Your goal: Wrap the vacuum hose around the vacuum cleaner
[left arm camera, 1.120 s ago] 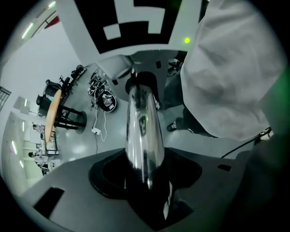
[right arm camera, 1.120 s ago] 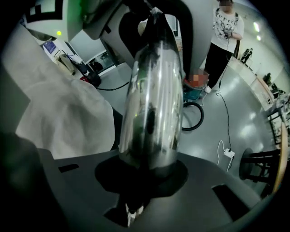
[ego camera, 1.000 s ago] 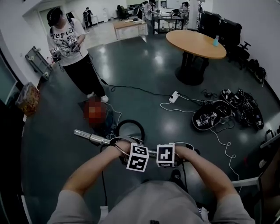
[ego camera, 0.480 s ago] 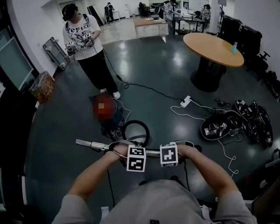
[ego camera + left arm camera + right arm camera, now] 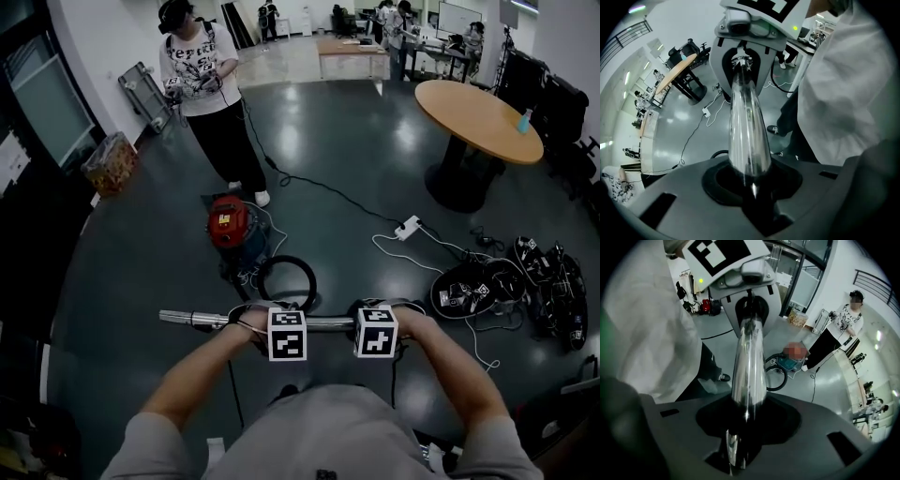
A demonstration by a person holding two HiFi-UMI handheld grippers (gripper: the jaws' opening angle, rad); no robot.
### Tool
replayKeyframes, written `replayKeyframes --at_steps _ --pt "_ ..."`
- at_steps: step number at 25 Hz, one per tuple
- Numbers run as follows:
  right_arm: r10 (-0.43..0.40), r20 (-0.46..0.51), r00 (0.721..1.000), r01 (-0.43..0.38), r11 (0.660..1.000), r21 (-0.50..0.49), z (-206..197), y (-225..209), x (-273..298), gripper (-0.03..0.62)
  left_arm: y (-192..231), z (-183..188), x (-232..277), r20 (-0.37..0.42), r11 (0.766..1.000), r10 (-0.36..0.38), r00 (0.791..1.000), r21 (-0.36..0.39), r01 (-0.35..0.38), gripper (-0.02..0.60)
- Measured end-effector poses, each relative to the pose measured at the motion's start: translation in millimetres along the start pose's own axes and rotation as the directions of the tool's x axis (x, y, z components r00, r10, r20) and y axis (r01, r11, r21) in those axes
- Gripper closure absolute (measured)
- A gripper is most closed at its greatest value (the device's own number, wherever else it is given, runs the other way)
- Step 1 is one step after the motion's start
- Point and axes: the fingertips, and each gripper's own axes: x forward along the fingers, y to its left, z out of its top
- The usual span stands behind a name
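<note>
1. Vacuum hose (image 5: 287, 259): black, lying in a single loop on the dark floor (image 5: 356, 169). It sits just beside the near right side of the vacuum cleaner, not around its body.
2. Standing person (image 5: 204, 80): upper left, beyond the cleaner, hands raised at chest height.
3. Vacuum cleaner (image 5: 232, 225): red canister, upright on the floor, left of centre.
4. Metal tube (image 5: 202, 320): chrome, held level across the foreground. Its left end projects free beyond the left gripper.
5. Left gripper (image 5: 285, 330) (image 5: 751, 185): pointing down. Its jaws have just been closing and are clamped on the metal tube, which runs through the jaw hollow.
6. Right gripper (image 5: 375, 328) (image 5: 740, 427): just beside the left one on the same tube. Its jaws have just been opening a little. The tube lies between them with the pads against it, so the grasp on the tube holds.
7. Power strip (image 5: 408, 227): white, on the floor right of centre, with a white cable trailing from it.
8. Round table (image 5: 469, 103): wooden top, upper right, well apart from the cleaner.
9. Pile of black gear (image 5: 511, 281): on the floor at far right.
</note>
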Motion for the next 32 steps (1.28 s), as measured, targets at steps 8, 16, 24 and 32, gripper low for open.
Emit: replayKeyframes --at_steps 8,16,24,32 --pt "-0.107 -0.07 0.992 0.1 0.99 -0.099 -39.8 -2.7 -20.0 0.467 -3.5 40.4 3.4 -0.005 0.996 0.011 1.0 -0.087 -0.011 0.471" --pt "-0.091 -0.005 0.996 0.091 0.994 -0.066 -55.6 1.7 -41.8 0.439 -11.3 55.9 1.9 -0.024 0.99 -0.002 1.0 -0.138 -0.001 0.471" --pt "-0.175 0.087 0.981 0.175 0.985 0.008 -66.4 -12.9 -82.1 0.427 -21.7 46.2 14.3 -0.017 0.973 -0.029 0.999 -0.228 0.025 0.471" --pt "-0.386 0.27 0.882 0.266 0.881 0.391 -57.9 -50.7 -131.0 0.427 -19.8 33.7 15.0 0.071 0.941 0.002 0.997 -0.338 0.022 0.469"
